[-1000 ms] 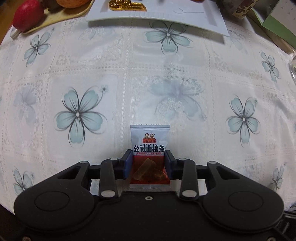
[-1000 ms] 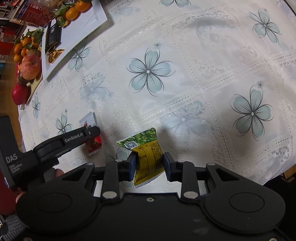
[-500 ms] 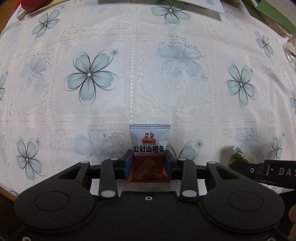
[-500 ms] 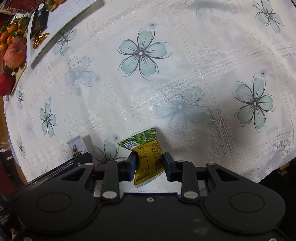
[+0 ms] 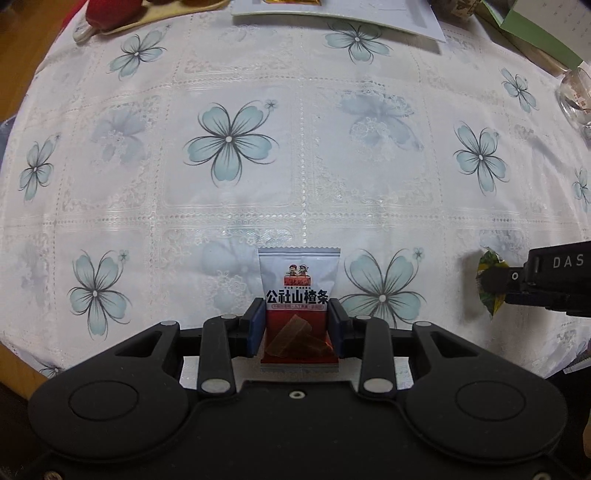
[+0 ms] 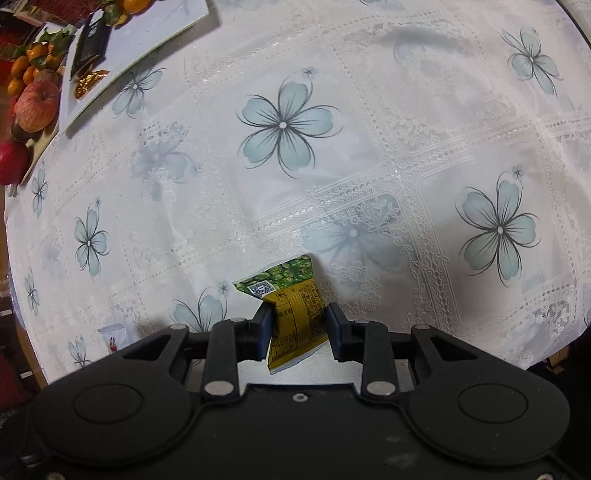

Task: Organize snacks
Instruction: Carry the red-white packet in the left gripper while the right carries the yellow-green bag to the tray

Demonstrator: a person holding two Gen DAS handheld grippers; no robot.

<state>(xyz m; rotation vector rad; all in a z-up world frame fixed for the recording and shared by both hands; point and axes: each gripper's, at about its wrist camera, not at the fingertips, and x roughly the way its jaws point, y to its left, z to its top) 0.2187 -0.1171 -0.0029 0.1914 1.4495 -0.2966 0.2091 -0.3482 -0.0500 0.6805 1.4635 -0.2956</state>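
Snack packets are both off the worktop [image 5: 295, 192], one per hand-held gripper. Left hand-held gripper [image 5: 298, 326] pinches a grey-white and red hawthorn strip packet [image 5: 298, 295] by its lower half, blue pads on both side edges, packet upright with its serrated top edge pointing away from the camera, above the flowered lace tablecloth [image 6: 369, 155]. Right hand-held gripper [image 6: 297, 326] pinches a yellow and green packet [image 6: 295, 310], crumpled and tilted, QR-code corner sticking out to the left of the pads. In the left wrist view the right hand-held gripper [image 5: 495, 282] shows at the right edge, side on, marked DAS, with the yellow-green packet [image 5: 487, 264] poking out of it. In the right wrist view a corner of the hawthorn packet [image 6: 112, 338] shows low left, beside the gripper body. Far edge of the worktop: white tray [image 6: 147, 44] with gold-wrapped pieces [image 6: 88, 79] and a dark packet [image 6: 90, 46]; next to it a board with an apple [image 6: 37, 105], oranges [image 6: 22, 66] and a red fruit [image 6: 13, 160]. Clear glass [image 5: 576, 99] at the right edge in the left wrist view, green box [image 5: 535, 33] behind it.
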